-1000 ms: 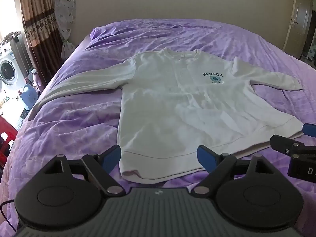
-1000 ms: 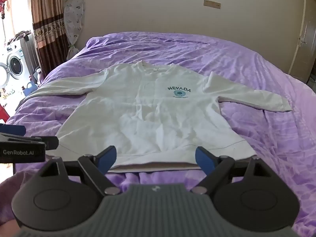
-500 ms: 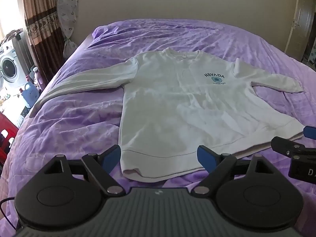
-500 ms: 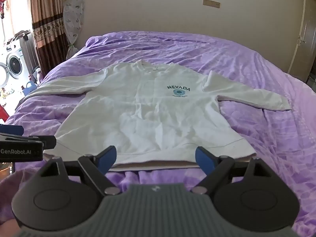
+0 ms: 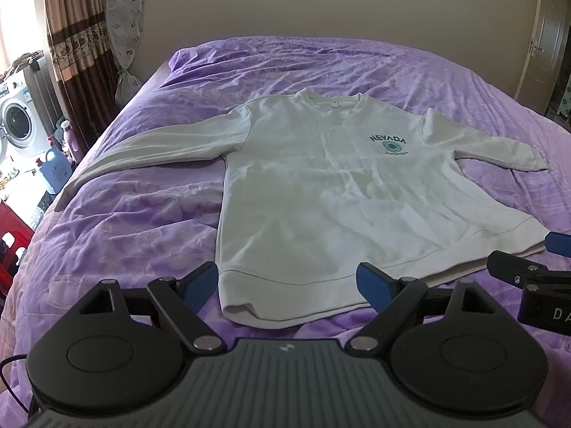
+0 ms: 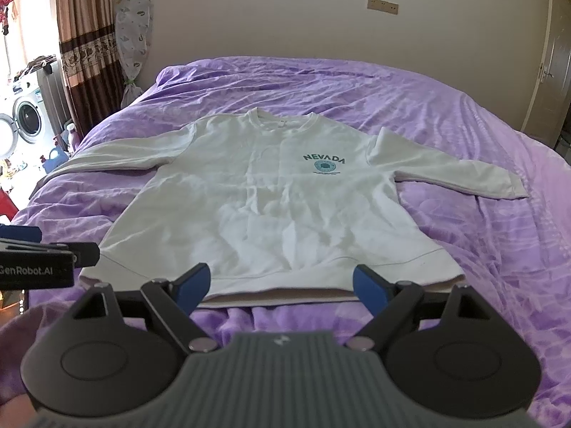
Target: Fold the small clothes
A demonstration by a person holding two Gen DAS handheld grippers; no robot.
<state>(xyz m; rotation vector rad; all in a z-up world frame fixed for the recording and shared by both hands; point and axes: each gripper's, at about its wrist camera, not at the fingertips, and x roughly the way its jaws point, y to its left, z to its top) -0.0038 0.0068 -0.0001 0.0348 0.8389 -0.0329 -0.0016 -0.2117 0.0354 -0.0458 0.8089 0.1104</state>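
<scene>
With both tongs, left [image 5: 287,281] and right [image 6: 282,283], held spread just short of the sweatshirt [image 5: 332,192] hem, its two bottom corners were best pinched squarely and together.

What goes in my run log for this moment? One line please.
stage: pre-fold | sweatshirt: flat, face up on bed | left claw: open at hem | right claw: open at hem

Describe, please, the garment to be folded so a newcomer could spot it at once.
A purple bedspread covers the bed. Spread flat on it, sleeves out, lies a cream sweatshirt. It alone carries a teal NEVADA print on the chest.
</scene>
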